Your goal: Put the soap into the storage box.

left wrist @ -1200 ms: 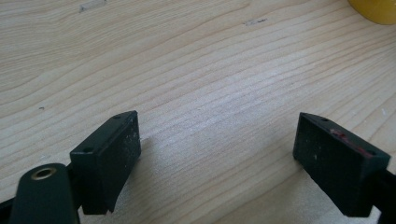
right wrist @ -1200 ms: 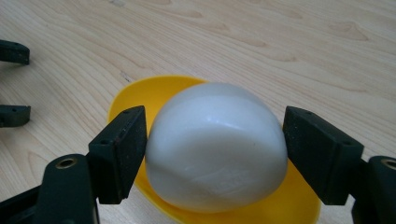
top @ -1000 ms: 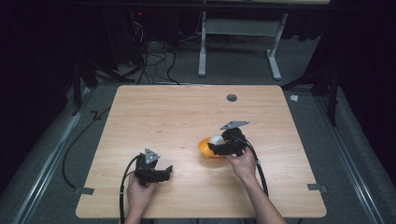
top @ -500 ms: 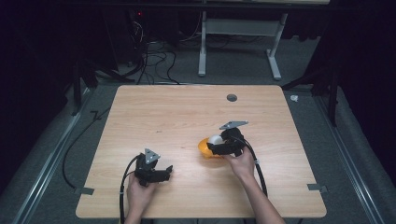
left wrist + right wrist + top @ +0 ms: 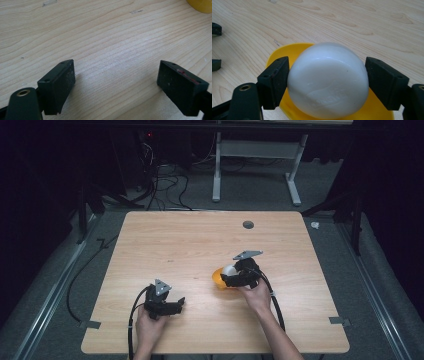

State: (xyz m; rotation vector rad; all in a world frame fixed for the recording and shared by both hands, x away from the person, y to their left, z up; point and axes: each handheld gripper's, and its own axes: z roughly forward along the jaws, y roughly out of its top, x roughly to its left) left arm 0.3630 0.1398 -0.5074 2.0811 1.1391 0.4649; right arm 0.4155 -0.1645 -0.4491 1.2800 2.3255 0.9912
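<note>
— Movement since a second back? We are seeing hardly any.

— Agreed. We are finding the right gripper [image 5: 327, 67] staying where it was, toward the near edge of the table [image 5: 200, 240] and right of its middle. Its jaws are pressing on either side of the white bowl [image 5: 328, 80], which seems to be turned bottom-up.

— And the white bowl is sitting inside the yellow bowl [image 5: 284, 52]?

— Yes, nested in it, and the yellow bowl is resting flat on the wood. We are not seeing either bowl shifting across the earlier pictures.

— So what are we reading from that?

— We are judging that the grip is just being settled and the lift is not yet starting. If the white bowl is coming out next, the yellow one may be riding up with it, since nothing is holding it down.

— What is the left gripper [image 5: 116, 75] doing?

— It is lying near the same edge, left of middle and well apart from the bowls. Its jaws are standing wide apart over bare wood, gripping nothing, and it is not budging either.
</note>
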